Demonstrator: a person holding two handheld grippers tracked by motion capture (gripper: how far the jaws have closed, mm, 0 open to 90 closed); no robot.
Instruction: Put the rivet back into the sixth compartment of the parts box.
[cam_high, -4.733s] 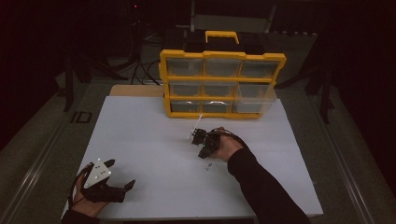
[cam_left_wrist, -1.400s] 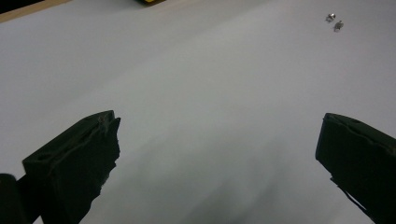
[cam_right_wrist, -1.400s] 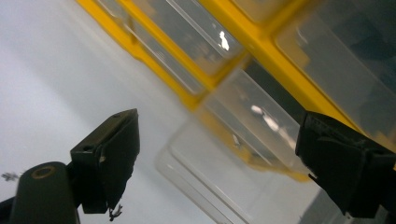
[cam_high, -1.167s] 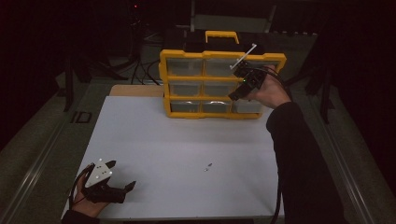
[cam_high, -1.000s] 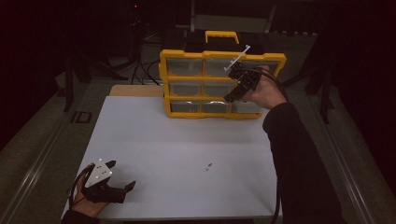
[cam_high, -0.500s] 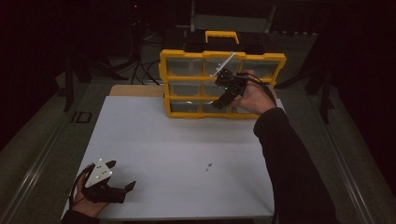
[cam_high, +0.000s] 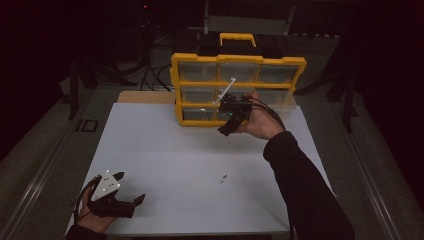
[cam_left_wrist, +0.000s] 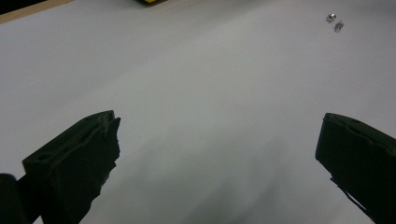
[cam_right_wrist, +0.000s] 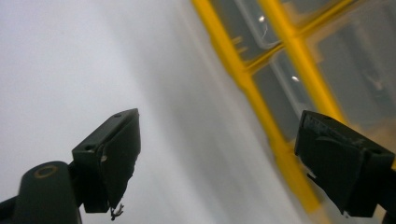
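Observation:
A yellow organiser (cam_high: 237, 90) with clear drawers stands at the back of the white table (cam_high: 165, 160). My right gripper (cam_high: 226, 127) hangs in the air just in front of its lower drawers, open and empty; the right gripper view shows the yellow frame (cam_right_wrist: 275, 140) blurred beyond the spread jaws. Two small metal parts (cam_high: 222, 178) lie on the table right of centre, also far off as the metal parts (cam_left_wrist: 335, 22) in the left gripper view. My left gripper (cam_high: 131, 200) rests near the front left corner, open with nothing between its jaws.
The organiser has a yellow handle (cam_high: 237, 39) on top. A wooden strip (cam_high: 145, 97) shows behind the white sheet at the back left. Dark floor and stands surround the table. Bare white surface lies between the two grippers.
My right gripper has travelled from the organiser's upper right corner down and left to its lower middle drawers. Earlier it was at the table's centre near the small parts. The left gripper stayed still.

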